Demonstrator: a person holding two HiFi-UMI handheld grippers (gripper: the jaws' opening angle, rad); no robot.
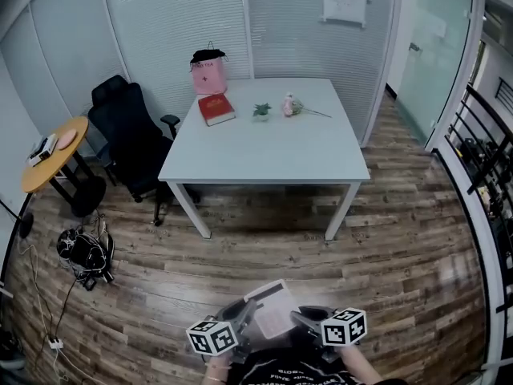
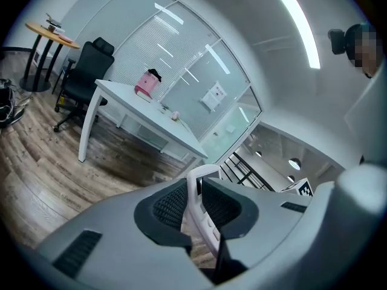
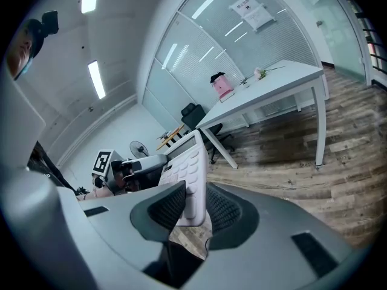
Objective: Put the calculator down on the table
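Here, the calculator is held above the wooden floor at six o'clock in the head view, well apart from the white table at twelve o'clock. The left gripper pinches its nine o'clock edge. The right gripper pinches its three o'clock edge, pads pressed on the casing.

Plank floor — frosted glass walls

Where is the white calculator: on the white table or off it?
Off: left gripper and right gripper clamp white calculator above wooden floor, short of white table.
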